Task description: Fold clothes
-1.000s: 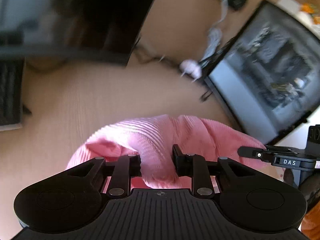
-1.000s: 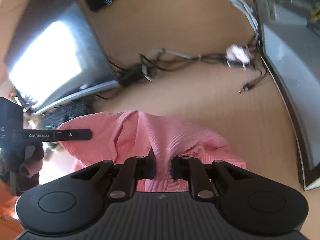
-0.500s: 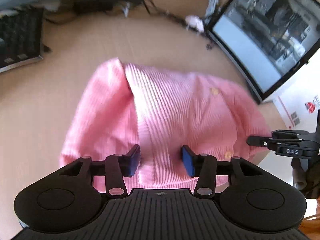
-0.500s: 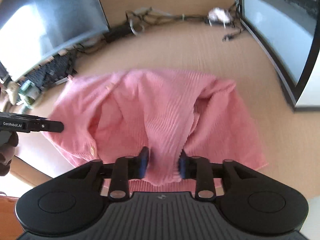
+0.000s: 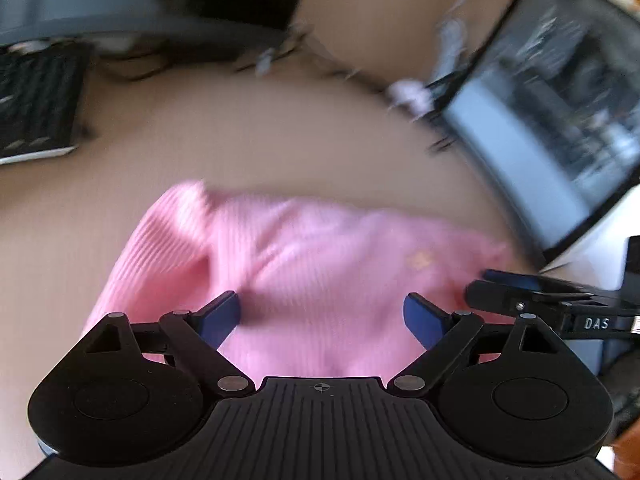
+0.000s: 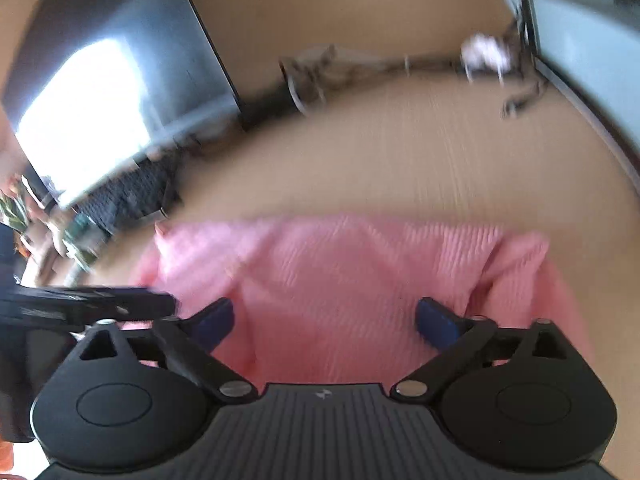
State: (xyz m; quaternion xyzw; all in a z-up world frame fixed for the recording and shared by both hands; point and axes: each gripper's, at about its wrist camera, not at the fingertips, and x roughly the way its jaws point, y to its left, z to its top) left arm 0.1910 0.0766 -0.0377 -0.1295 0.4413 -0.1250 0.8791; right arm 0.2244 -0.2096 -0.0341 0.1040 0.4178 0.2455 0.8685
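On the worktop (image 5: 280,152) the pink garment (image 5: 312,272) lies released. Both the left gripper (image 5: 322,318) and right gripper (image 6: 324,320), clamped on it 1 second ago, now gape wide and empty. That fold looks done.

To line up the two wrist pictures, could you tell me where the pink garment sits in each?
Left wrist: pink garment lies lower centre, beyond the open left gripper.
Right wrist: pink garment lies lower centre, beyond the open right gripper.
Shared landmark: the white plug among the cables.
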